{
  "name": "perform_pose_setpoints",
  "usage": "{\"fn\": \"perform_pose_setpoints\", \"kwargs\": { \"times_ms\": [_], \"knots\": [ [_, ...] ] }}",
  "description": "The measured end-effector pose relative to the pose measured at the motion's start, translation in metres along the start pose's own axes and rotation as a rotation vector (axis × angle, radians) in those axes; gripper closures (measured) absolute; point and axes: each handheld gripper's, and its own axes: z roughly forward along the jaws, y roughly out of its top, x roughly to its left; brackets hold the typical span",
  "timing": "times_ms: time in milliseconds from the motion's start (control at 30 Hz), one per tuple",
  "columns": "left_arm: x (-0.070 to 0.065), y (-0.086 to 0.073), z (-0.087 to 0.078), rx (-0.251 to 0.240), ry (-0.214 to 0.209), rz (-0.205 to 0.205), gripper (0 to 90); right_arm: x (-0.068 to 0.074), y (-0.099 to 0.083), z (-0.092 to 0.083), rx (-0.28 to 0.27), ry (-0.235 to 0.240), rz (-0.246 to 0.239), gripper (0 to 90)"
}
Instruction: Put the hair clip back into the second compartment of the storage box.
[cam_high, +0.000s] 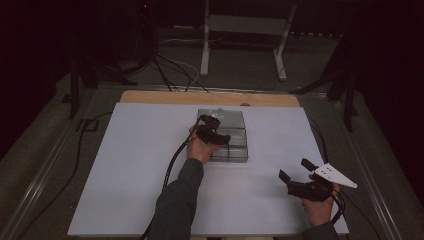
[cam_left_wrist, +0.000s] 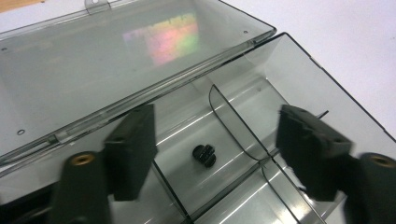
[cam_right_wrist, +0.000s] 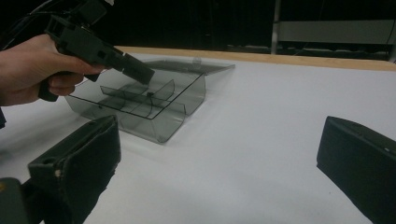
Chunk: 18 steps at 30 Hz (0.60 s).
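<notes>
Left gripper (cam_left_wrist: 212, 149) poised over the open clear smoky-plastic compartment box (cam_left_wrist: 299, 79), jaws wide apart and holding nothing, straddling the cell where a small black ridged part (cam_left_wrist: 204, 155) lies on the floor beside a curved divider (cam_left_wrist: 233, 121). Probably a pick from that cell: needs a straight descent between the walls, then a close on the part. Box lid (cam_left_wrist: 116, 60) laid flat behind. White tabletop (cam_high: 140, 165) beneath. Right gripper (cam_high: 296, 175) well apart near the table's right edge, jaws also spread, idle.
</notes>
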Motion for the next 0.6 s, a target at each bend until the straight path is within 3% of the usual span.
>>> {"fn": "perform_pose_setpoints", "kwargs": {
  "times_ms": [467,600],
  "knots": [
    [0.005,0.001,-0.021,-0.007,-0.018,-0.014,1.9,0.0,0.0,0.0,0.005,0.002,0.0,0.0],
    [0.008,0.001,-0.033,-0.031,-0.012,-0.012,0.8,0.001,0.0,0.001,0.008,0.003,-0.001,0.0]
  ]
}}
